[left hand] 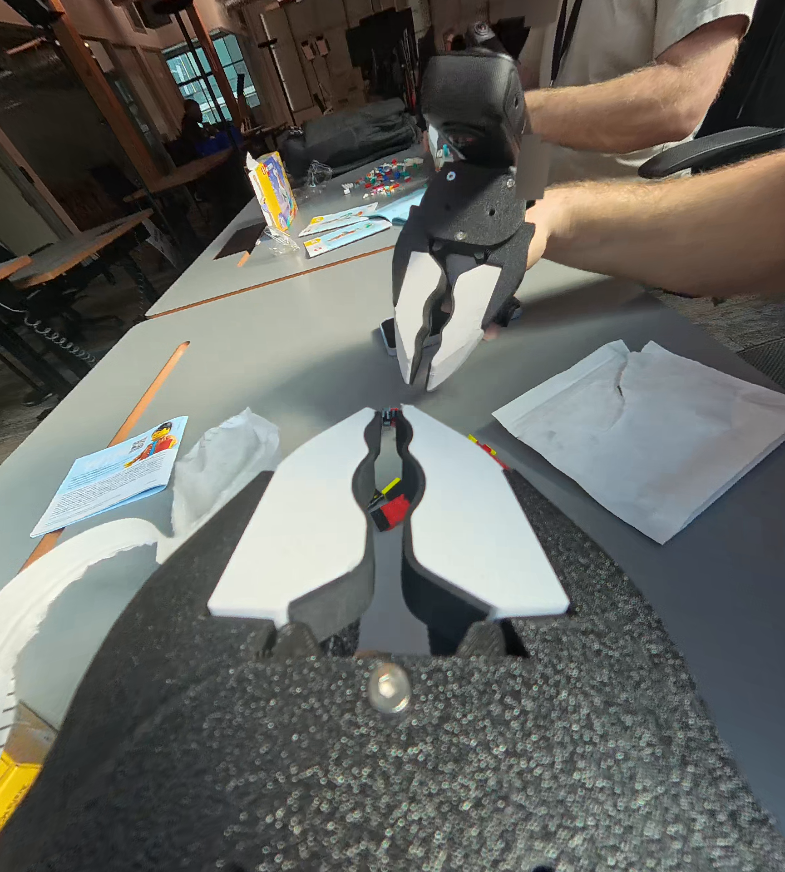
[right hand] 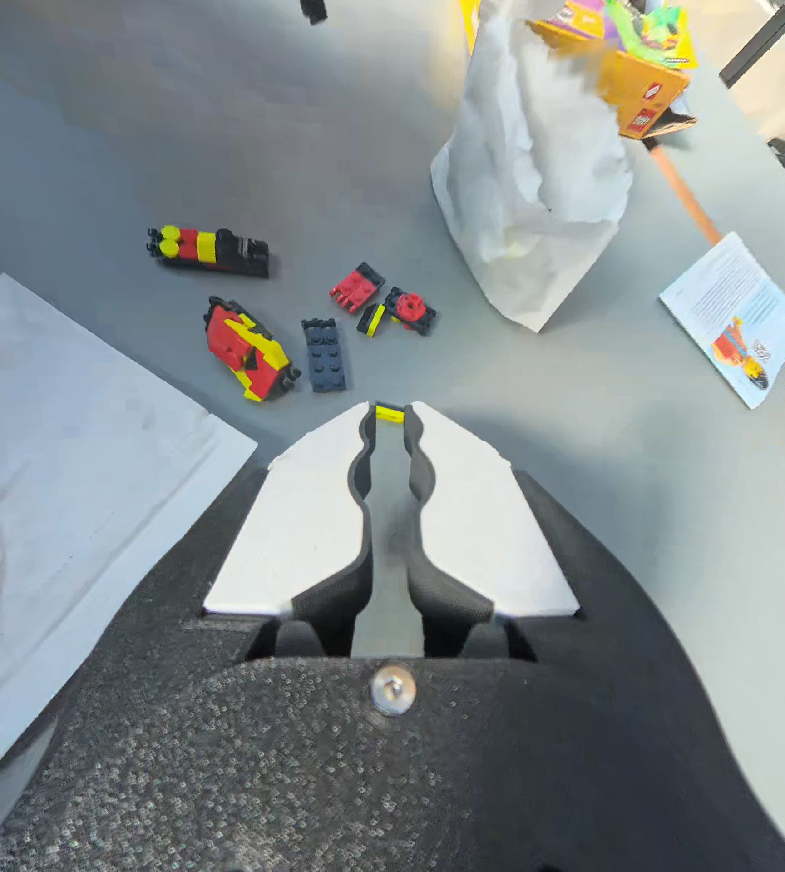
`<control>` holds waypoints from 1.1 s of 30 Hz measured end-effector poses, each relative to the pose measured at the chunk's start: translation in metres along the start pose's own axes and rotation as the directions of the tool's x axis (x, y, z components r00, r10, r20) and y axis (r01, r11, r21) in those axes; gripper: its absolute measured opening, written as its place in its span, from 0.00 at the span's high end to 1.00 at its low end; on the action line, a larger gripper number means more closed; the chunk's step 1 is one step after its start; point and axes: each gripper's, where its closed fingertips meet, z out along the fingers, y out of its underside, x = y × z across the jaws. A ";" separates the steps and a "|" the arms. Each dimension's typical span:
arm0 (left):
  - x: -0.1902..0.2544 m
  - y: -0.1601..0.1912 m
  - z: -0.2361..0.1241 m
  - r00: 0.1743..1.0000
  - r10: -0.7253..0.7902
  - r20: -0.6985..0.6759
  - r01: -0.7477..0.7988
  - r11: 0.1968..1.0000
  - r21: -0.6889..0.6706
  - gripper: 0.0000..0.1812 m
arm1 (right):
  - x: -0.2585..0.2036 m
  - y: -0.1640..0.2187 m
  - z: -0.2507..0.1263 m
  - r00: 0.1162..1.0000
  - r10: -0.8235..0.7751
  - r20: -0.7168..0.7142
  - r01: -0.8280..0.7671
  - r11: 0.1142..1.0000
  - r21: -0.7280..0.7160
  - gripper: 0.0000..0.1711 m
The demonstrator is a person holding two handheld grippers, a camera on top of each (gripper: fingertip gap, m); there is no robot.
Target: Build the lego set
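Two claws each pinch a small piece: the right claw (right hand: 389,409) grips a yellow brick (right hand: 389,413), the left claw (left hand: 389,414) a dark bit (left hand: 388,418). Loose builds (right hand: 249,350) lie on the tabletop (right hand: 569,472) just ahead of the right claw and to its left. Its tips are nearest the blue plate (right hand: 325,355), whose long side points away from it.

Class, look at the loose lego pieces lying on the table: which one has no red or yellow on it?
The flat dark blue plate, lying between the big red-and-yellow chunk and the small red pieces; it is one plain colour.
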 end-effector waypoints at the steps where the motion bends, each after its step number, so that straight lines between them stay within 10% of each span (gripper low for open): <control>1: 0.000 0.001 0.000 1.000 0.001 -0.014 -0.001 1.000 -0.014 0.97 | 0.000 0.005 0.007 1.000 -0.026 0.006 0.026 0.999 -0.026 0.92; 22: -0.014 0.004 -0.009 0.990 -0.140 -0.001 0.140 0.988 0.061 0.97 | -0.029 -0.004 0.055 0.987 -0.072 0.144 0.085 0.992 -0.089 0.91; 27: -0.021 -0.010 -0.013 0.981 -0.184 0.056 0.174 0.973 0.148 0.97 | 0.014 -0.063 0.014 0.956 -0.145 -0.254 0.185 0.972 0.143 0.91; 30: -0.032 -0.021 -0.013 0.936 -0.336 0.105 0.308 0.925 0.222 0.97 | 0.028 -0.112 -0.026 0.713 -0.319 -0.624 0.455 0.888 0.066 0.91; 33: -0.035 -0.030 -0.010 0.888 -0.446 0.109 0.406 0.874 0.266 0.97 | 0.022 -0.131 -0.027 0.510 -0.495 -0.703 0.569 0.807 -0.155 0.91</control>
